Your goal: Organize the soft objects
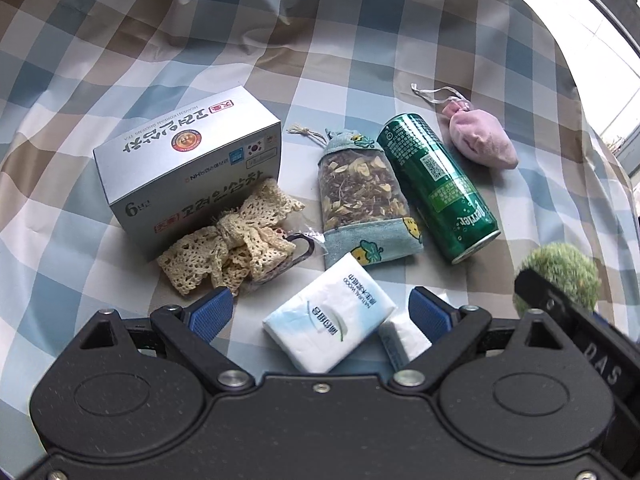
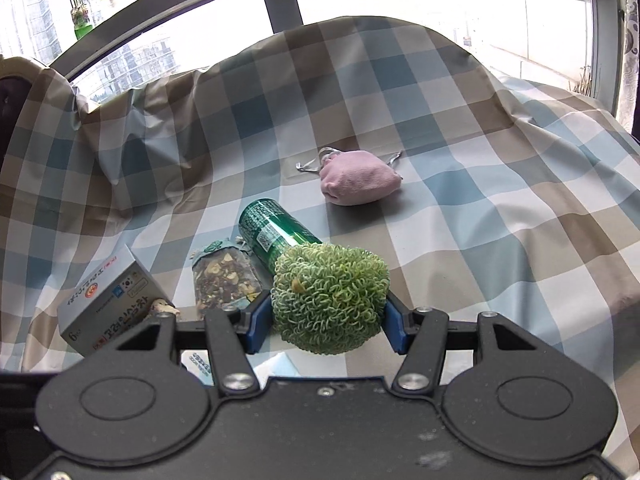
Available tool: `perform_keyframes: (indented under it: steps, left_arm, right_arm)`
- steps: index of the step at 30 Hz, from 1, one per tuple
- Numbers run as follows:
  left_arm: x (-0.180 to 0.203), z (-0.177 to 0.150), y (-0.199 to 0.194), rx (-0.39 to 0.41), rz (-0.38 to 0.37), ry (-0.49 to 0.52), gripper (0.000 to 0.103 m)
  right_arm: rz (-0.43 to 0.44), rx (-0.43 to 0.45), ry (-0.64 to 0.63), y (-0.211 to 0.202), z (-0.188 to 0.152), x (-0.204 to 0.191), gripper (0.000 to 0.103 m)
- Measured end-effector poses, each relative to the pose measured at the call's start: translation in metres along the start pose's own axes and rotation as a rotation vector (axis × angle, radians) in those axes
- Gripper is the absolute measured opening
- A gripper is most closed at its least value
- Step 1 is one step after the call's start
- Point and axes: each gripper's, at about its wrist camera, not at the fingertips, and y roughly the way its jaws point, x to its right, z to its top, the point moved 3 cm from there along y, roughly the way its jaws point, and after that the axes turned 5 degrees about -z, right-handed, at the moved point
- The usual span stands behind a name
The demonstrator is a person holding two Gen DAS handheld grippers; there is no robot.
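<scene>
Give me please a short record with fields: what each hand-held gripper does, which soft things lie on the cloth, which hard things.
right hand-held gripper: shut on green curly ball
left hand-held gripper: open, above tissue pack
soft things on checked cloth: lace bow, herb sachet, pink pouch
hard things: tea box, green can, lying on its side

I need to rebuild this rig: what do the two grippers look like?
Both match: the left gripper and right gripper have matte black bodies with round housings, black linkage arms with silver screws, and blue ribbed pads on the jaws. No cables or sleeves show.
</scene>
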Motion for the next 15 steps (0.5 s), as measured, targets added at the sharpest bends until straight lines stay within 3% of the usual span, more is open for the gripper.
perform_keyframes:
  steps: [8,15]
  left_arm:
    - [0.005,0.0,0.025,-0.031,0.04,-0.11,0.091]
    - [0.0,-0.001,0.041,-0.076,0.057,-0.111,0.091]
  right_arm:
    - [-0.043,0.007,-0.008,-0.007,-0.024,0.013,0.056]
    - [-0.04,-0.011,0.0,-0.01,-0.042,0.017,0.056]
